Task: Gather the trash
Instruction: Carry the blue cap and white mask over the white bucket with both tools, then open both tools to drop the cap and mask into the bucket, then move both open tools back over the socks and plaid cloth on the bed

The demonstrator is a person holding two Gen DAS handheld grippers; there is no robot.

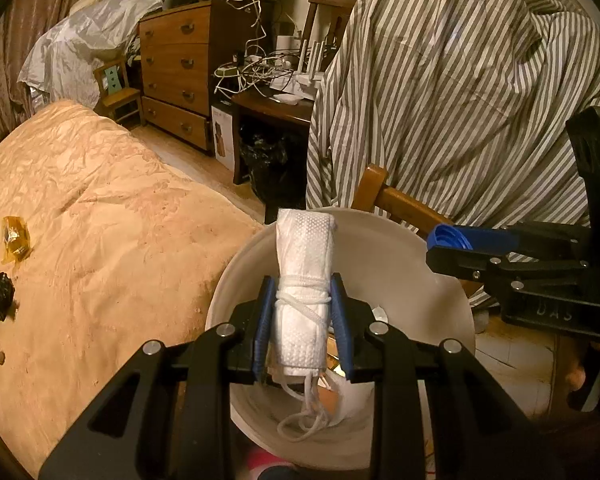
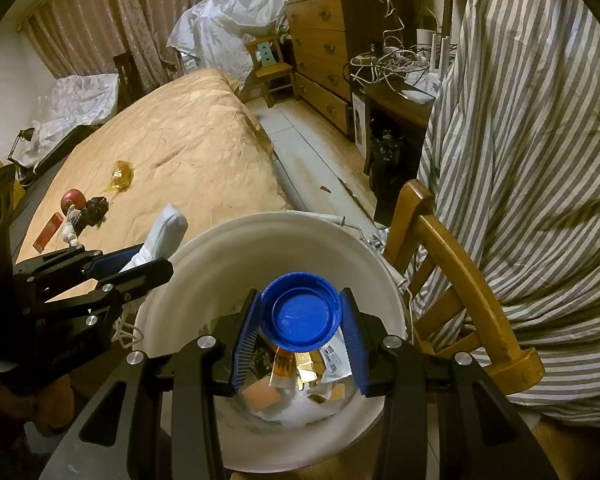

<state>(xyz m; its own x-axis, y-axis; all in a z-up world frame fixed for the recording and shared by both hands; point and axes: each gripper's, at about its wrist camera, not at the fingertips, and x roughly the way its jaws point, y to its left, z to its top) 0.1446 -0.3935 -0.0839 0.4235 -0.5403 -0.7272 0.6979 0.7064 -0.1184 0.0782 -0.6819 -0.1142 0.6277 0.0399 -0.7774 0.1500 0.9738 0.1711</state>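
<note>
White and rolled, the face mask (image 1: 302, 292) is pinched in the left gripper (image 1: 303, 320) over the bucket (image 1: 440, 292); the right gripper (image 2: 300, 322) clamps a blue cap (image 2: 300, 312) above the same bucket. Dropping is the step: both fingers should part. Wrappers (image 2: 120, 176) on the bed (image 2: 172, 148) beside the bucket remain.

text: "DAS" | on: right claw (image 1: 446, 246) body | embossed, faint
</note>
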